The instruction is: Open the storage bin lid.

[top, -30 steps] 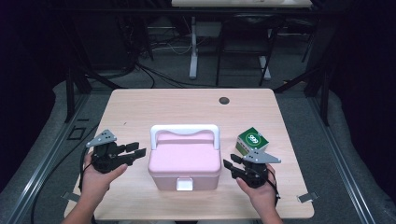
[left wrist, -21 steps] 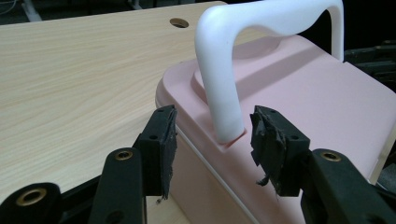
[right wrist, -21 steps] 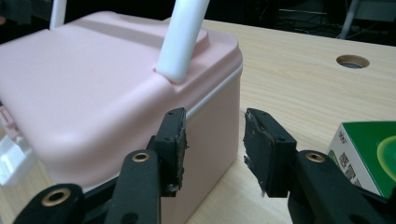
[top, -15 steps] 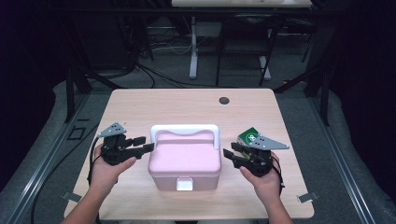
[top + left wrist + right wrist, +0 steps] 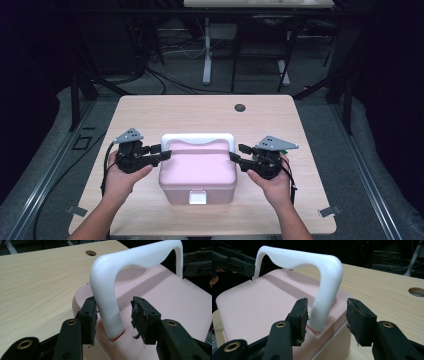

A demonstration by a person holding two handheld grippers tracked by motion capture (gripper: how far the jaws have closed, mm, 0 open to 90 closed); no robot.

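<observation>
My table (image 5: 150,115) evenly lit from overhead, room beyond it dark and murky, high view soft and slightly grainy, soft glare on the white handle (image 5: 110,290), my near jaws slightly blurred, shadows faint.

We hold our left gripper (image 5: 159,151) near the tabletop's left edge and our right gripper (image 5: 237,152) near its right edge, both pointing inward toward each other. The left jaws have just been closing, the right opening; both stand parted, forearms entering from the near edge.
</observation>
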